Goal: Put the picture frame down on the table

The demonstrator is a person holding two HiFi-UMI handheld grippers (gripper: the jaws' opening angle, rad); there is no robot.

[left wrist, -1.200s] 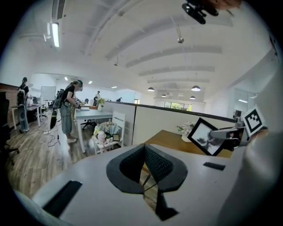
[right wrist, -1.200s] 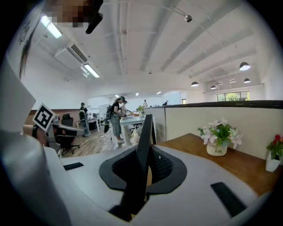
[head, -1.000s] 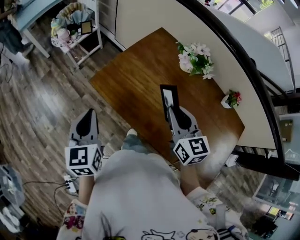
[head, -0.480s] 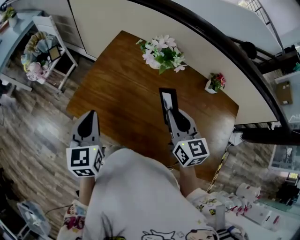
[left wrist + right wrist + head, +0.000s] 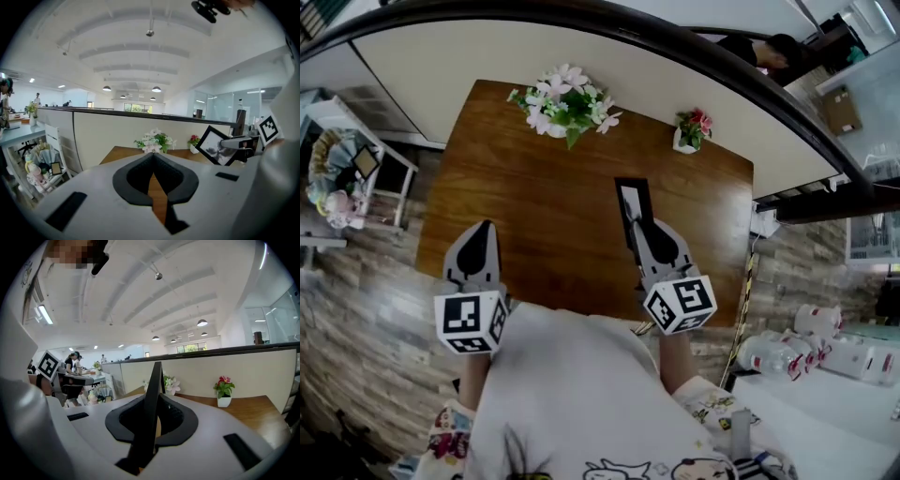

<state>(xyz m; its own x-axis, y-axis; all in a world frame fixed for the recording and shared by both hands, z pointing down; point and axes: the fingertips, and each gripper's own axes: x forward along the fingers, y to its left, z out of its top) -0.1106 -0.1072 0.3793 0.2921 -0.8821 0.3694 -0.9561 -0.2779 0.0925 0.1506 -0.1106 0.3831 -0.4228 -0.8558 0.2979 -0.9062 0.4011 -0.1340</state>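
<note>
A black picture frame (image 5: 635,200) stands on edge in my right gripper (image 5: 639,231), which is shut on its lower edge and holds it over the brown wooden table (image 5: 534,206). In the right gripper view the frame (image 5: 153,380) rises edge-on between the jaws. My left gripper (image 5: 478,230) hangs at the table's near left edge, shut with nothing in it; its pads (image 5: 140,173) meet at the tip. The left gripper view shows the frame (image 5: 213,145) tilted, its photo side visible, with the right gripper (image 5: 234,142) on it.
A vase of white flowers (image 5: 565,98) and a small pot of red flowers (image 5: 692,131) stand at the table's far edge, against a cream partition (image 5: 581,42). A white shelf cart (image 5: 356,169) is left of the table; several bottles (image 5: 825,347) lie at the right.
The view has swung round, so the table now lies square in front instead of slanting to the right. Both grippers turned with it; the frame stays in the right gripper.
</note>
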